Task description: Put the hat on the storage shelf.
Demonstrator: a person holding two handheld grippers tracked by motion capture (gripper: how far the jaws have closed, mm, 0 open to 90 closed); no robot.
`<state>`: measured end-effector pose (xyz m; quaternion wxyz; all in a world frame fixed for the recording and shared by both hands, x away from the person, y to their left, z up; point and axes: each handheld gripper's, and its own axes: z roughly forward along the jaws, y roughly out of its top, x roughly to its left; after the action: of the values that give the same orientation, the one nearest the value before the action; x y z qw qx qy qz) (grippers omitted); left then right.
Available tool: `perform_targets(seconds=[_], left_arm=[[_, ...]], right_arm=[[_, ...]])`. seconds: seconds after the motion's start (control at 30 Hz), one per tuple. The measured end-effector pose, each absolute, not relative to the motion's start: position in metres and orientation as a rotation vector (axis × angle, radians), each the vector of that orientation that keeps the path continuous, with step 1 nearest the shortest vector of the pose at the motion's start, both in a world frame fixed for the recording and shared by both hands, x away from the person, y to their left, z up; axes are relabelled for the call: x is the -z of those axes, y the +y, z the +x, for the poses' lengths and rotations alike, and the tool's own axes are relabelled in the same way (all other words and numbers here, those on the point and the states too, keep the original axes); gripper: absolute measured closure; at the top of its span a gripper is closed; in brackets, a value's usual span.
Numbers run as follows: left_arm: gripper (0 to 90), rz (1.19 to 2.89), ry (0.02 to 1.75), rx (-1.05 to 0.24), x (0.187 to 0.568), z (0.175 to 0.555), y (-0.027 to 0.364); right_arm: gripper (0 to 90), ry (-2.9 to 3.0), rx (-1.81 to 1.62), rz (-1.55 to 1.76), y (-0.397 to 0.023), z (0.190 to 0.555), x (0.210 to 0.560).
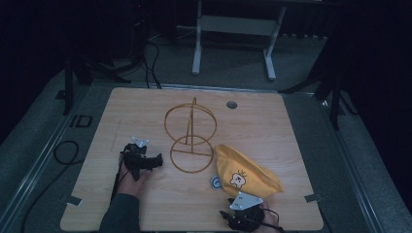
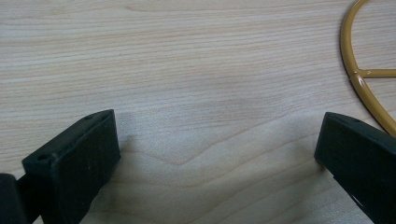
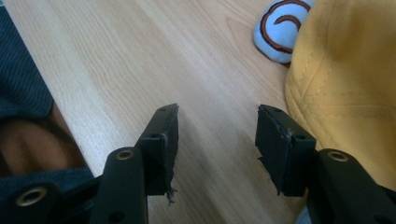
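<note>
Dim floor surrounded the wooden table point(image 1: 145, 204). On it the yellow cap point(image 1: 245, 170) lay just beyond the right gripper point(image 3: 217, 135), whose jaws stood apart and empty, the cap's long axis running left to right. Farther off, the left gripper point(image 1: 158, 160) gaped too, beside the wire stand point(image 1: 190, 141).
</note>
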<state>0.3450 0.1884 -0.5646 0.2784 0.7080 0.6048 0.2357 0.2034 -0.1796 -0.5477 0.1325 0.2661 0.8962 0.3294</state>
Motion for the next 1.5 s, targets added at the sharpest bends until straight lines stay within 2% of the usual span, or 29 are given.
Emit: perform_targets(seconds=[0.7,1.13,1.5], left_arm=[[0.0,1.899,1.623,-0.632,0.565,0.345,0.188],[0.0,1.9,1.623,-0.633,0.565,0.345,0.188],[0.0,1.905,1.622,-0.632,0.564,0.345,0.189]], right_arm=[[49.5,2.566,-0.936,0.767,-0.189,0.198,0.541],[48.9,2.503,-0.939,0.872,-0.224,0.186,0.534],[48.5,2.456,-0.907,1.042,-0.246,0.192,0.538]])
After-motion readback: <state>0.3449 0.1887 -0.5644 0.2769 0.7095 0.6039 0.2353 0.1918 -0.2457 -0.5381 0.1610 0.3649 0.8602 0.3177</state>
